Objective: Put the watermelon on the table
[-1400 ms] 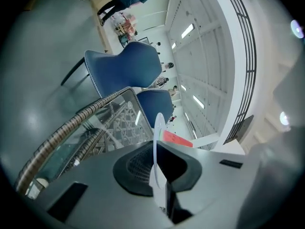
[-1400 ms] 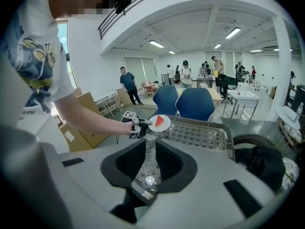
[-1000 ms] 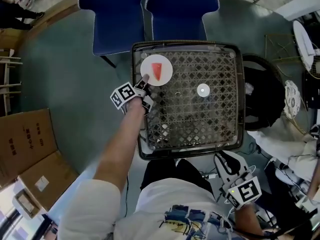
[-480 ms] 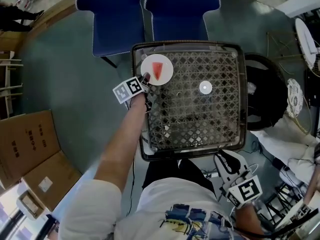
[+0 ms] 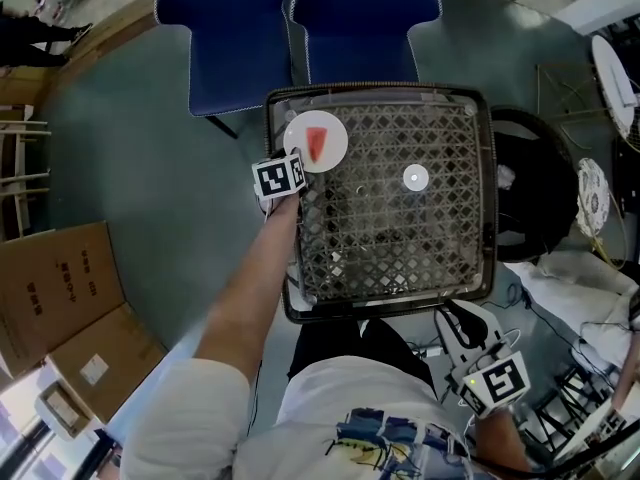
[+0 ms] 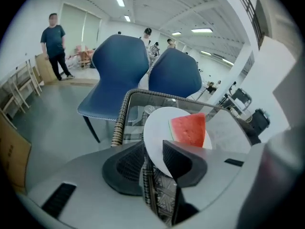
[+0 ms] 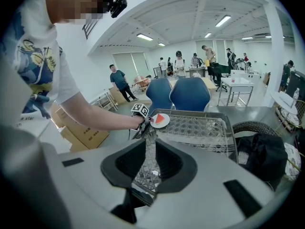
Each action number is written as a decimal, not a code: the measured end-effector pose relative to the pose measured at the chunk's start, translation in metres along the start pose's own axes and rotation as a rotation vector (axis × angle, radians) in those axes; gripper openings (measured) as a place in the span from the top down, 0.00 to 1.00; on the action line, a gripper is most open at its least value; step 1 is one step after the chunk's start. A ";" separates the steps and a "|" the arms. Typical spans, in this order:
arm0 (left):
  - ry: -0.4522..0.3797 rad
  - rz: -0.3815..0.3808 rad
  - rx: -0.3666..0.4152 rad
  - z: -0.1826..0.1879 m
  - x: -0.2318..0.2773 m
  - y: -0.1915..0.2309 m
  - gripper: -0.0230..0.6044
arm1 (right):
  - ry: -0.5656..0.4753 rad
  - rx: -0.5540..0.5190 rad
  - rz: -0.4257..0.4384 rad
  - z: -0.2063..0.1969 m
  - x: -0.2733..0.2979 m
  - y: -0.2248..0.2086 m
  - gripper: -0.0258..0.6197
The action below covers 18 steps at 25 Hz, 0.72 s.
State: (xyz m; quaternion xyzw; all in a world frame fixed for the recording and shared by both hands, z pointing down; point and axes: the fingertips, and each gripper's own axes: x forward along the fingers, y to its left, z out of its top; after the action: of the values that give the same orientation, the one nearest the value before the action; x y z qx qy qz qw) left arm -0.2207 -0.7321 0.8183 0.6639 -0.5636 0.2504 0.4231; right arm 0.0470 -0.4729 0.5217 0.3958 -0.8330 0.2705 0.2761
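A red watermelon slice (image 5: 316, 143) (image 6: 189, 129) lies on a small white plate (image 5: 335, 150) (image 6: 156, 133) at the far left corner of the woven, glass-topped table (image 5: 400, 238). My left gripper (image 5: 293, 164) (image 6: 155, 163) reaches in from the table's left side, shut on the near rim of that plate. In the left gripper view the plate stands tilted between the jaws. My right gripper (image 5: 447, 318) (image 7: 147, 162) hangs low at my right side, below the table's near edge, with its jaws together and nothing in them.
Two blue chairs (image 5: 235, 28) (image 5: 365, 13) stand behind the table. A small white disc (image 5: 414, 178) lies on the tabletop. A black bag (image 5: 525, 193) sits to the right of the table, and cardboard boxes (image 5: 60, 288) lie on the floor at left.
My left gripper has swung in to the right and a little up against the plate's rim. The plate has barely shifted. The right gripper has stayed put.
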 end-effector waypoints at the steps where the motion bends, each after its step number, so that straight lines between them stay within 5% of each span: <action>1: -0.002 0.020 0.034 0.001 -0.001 0.000 0.79 | -0.002 -0.003 0.001 -0.001 -0.001 0.000 0.86; 3: -0.011 0.044 0.070 0.002 -0.005 0.001 0.79 | -0.006 -0.008 0.003 -0.004 -0.004 0.001 0.86; 9: -0.081 0.033 0.015 -0.006 -0.051 -0.003 0.79 | -0.034 -0.040 -0.001 -0.012 -0.023 0.002 0.86; 16: -0.238 -0.082 -0.011 -0.037 -0.167 -0.049 0.80 | -0.103 -0.134 0.124 -0.034 -0.062 0.016 0.86; 18: -0.299 -0.150 -0.016 -0.051 -0.206 -0.071 0.90 | -0.120 -0.175 0.168 -0.041 -0.074 0.019 0.86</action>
State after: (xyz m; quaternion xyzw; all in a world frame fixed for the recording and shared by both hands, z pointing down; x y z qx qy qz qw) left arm -0.1945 -0.5779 0.6577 0.7305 -0.5711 0.1119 0.3572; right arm 0.0814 -0.3978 0.4961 0.3144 -0.8987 0.1950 0.2355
